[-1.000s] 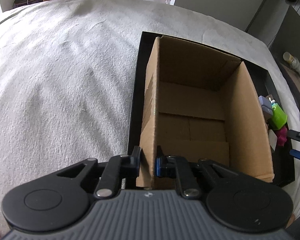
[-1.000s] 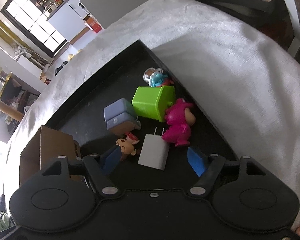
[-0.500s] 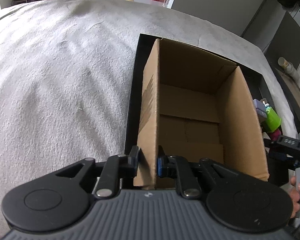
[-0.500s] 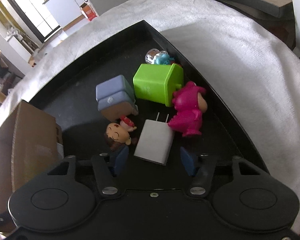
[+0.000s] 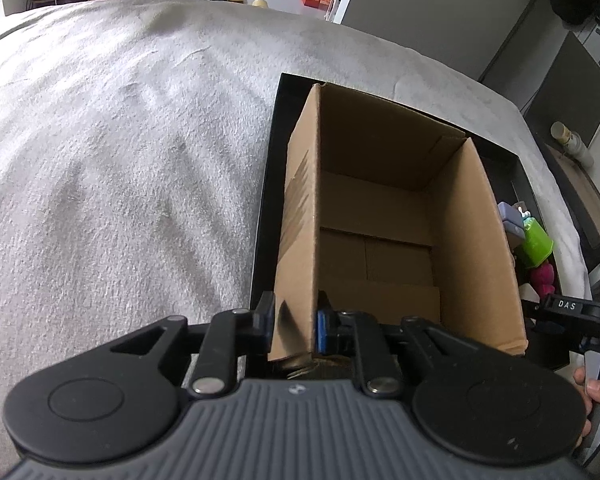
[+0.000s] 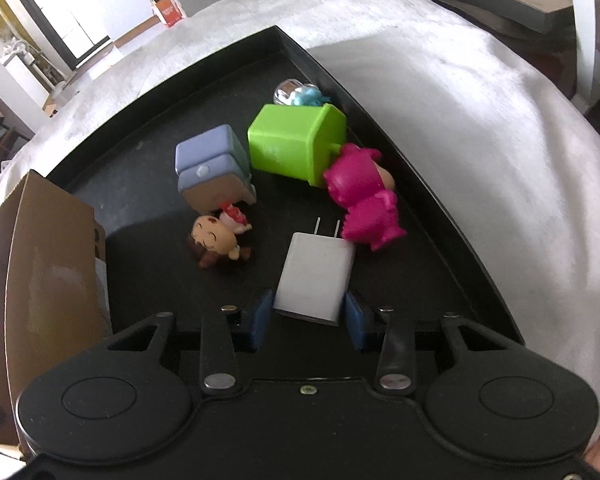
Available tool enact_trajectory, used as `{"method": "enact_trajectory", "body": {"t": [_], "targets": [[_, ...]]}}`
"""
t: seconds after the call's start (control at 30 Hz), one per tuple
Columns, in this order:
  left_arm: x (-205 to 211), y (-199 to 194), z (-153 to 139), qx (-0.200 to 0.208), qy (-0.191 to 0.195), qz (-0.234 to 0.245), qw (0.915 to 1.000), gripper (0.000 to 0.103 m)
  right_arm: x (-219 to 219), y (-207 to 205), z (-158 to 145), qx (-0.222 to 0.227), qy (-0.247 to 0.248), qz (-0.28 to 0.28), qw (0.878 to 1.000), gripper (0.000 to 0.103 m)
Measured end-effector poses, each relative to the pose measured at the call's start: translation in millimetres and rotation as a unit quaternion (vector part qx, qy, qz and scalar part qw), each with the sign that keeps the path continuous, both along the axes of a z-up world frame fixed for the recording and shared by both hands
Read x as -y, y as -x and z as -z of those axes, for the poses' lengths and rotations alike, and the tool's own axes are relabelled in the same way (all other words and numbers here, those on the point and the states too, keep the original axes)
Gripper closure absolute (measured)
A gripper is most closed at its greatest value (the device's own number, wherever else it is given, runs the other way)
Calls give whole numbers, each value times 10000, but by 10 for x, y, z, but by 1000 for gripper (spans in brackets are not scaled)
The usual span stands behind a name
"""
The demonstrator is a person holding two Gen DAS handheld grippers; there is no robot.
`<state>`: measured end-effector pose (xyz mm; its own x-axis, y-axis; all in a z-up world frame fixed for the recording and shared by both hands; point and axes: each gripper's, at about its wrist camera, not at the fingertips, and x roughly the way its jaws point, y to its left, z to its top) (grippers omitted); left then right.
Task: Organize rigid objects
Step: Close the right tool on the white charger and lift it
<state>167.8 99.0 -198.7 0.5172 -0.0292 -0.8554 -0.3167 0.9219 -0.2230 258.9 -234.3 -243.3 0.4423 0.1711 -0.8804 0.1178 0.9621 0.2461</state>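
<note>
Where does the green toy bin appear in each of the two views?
Left wrist view: the green bin shows at the right edge, just past the cardboard box.
Right wrist view: the bin lies on its side near the centre top, on the black tray.
Shared landmark: the cardboard box.

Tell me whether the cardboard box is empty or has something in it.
Empty: the left wrist view shows only bare bottom flaps inside the cardboard box.

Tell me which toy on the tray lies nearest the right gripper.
The white charger, prongs pointing away, sits between the right gripper's open fingers. The doll, pink figure and green bin lie farther off.
</note>
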Motion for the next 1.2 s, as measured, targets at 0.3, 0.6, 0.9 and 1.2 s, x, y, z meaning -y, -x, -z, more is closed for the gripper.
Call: {"method": "enact_trajectory", "body": {"t": [0.3, 0.6, 0.9, 1.2], "targets": [[-23, -11, 33, -15, 83, -26, 10000, 85, -62, -4, 16, 4, 367, -59, 9993, 57], [-16, -15, 44, -8, 75, -28, 10000, 86, -117, -93, 53, 89, 467, -63, 9988, 52], [-21, -10, 33, 4, 87, -40, 10000, 86, -194, -73, 12, 48, 507, -388, 9979, 65], [-8, -12, 28, -17, 67, -35, 10000, 86, -210, 34, -237, 161, 302, -631, 9974, 66]]}}
